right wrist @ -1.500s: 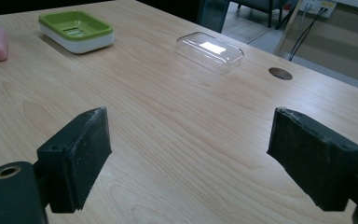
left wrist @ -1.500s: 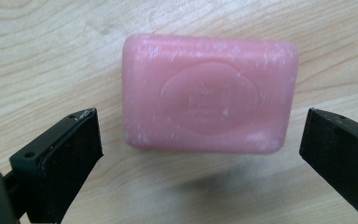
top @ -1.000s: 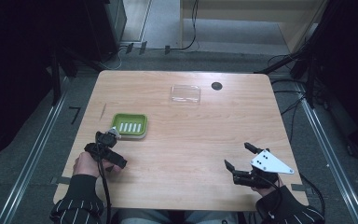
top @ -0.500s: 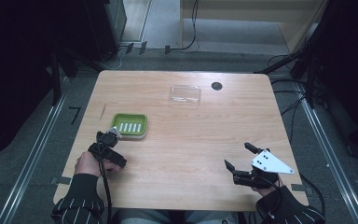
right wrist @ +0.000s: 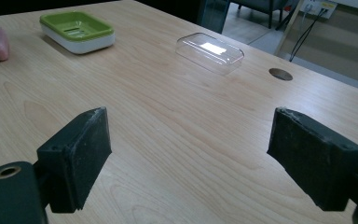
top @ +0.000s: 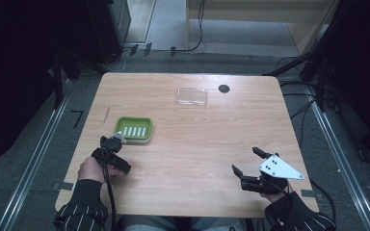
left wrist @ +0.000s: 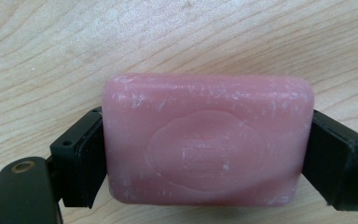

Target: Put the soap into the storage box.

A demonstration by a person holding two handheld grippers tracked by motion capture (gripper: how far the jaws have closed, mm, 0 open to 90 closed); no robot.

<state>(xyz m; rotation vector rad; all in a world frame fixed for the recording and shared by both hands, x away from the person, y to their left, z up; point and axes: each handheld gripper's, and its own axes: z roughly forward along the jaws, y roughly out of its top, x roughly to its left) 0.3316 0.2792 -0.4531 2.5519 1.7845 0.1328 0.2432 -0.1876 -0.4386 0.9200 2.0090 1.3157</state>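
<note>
1. A pale wooden table (top: 192,144) stands on a grey floor, dark all round.
2. The left gripper (left wrist: 205,154) is clamped on a pink soap bar (left wrist: 207,140) — its jaws have just been closing, pads pressed to both ends, the bar low over the wood.
3. Just beside it sits a green soap dish (top: 134,130); a clear lid (top: 191,96) lies well apart.
4. The right gripper (right wrist: 191,158) holds its jaws wide apart — nothing between them.

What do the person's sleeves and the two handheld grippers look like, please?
Both sleeves are dark with thin pale stripes. The left gripper and right gripper are black, each with two blocky, flat-padded fingers. A black cable trails from the left one; the right carries a grey three-cornered plate dotted with small holes.
</note>
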